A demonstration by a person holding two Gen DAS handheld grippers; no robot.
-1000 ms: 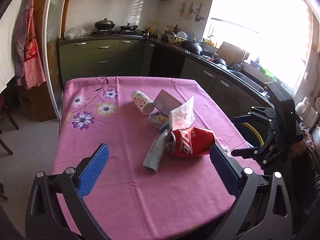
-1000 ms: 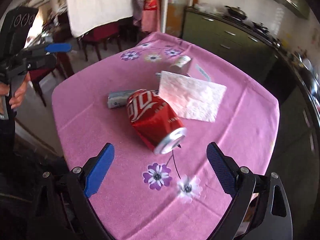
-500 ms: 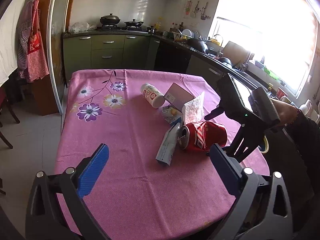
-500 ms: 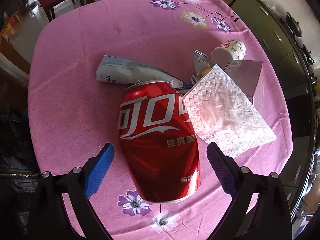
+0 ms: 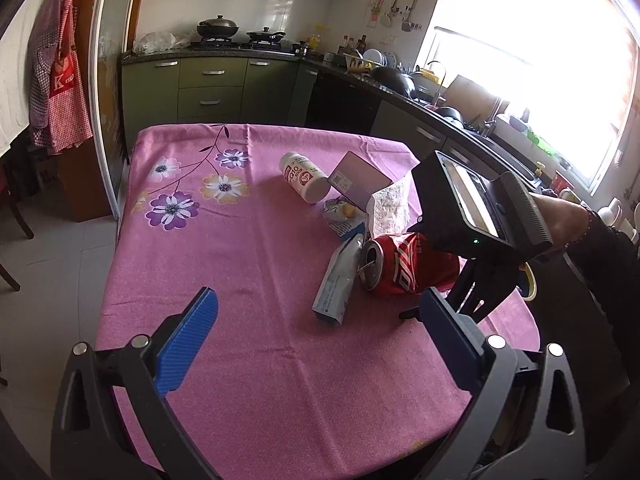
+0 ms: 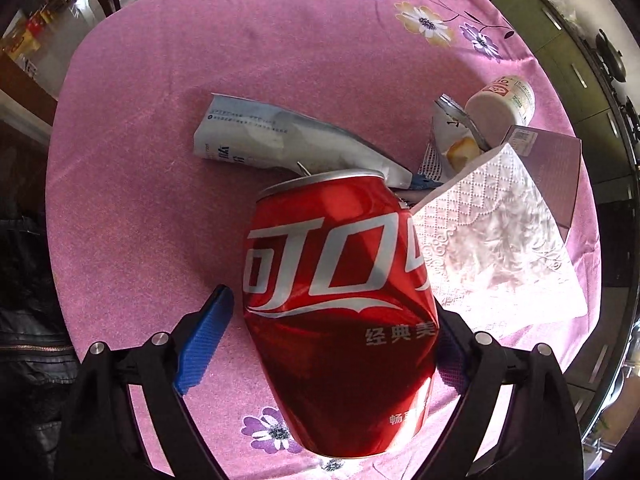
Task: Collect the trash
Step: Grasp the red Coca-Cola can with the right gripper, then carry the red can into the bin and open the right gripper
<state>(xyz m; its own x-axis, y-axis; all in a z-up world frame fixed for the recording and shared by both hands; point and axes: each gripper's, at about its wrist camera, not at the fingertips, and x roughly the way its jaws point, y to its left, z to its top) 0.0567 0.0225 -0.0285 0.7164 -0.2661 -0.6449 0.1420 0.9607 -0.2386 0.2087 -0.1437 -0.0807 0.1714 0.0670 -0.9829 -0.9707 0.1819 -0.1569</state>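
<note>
A: What sits nearest the right tool (image 6: 332,340)?

B: A dented red aluminium cola can (image 6: 340,312), lying on its side on the table (image 6: 152,140) with its pink flowered cloth. The tool's blue-padded fingers (image 6: 206,340) stand one on each side of the can. The right pad looks pressed to the can's side; the left one shows a thin gap, so I cannot tell whether the grip has closed.

A: And the left tool (image 5: 320,344)?

B: Its jaws are spread wide over bare cloth at the table's near edge, holding nothing. From its camera the can (image 5: 404,264) lies well ahead, with the right tool (image 5: 472,280) over its far end.

A: What lies past the can?

B: A flattened white and pale blue paper pouch (image 6: 280,140) touches the can's top rim. Beside the can, a white embossed paper napkin (image 6: 492,248) leans against a lilac cardboard box (image 6: 552,164). Between pouch and box lies a crumpled snack wrapper (image 6: 448,140). Farthest, a small white plastic bottle (image 6: 504,100) lies on its side, just beside the box.
</note>
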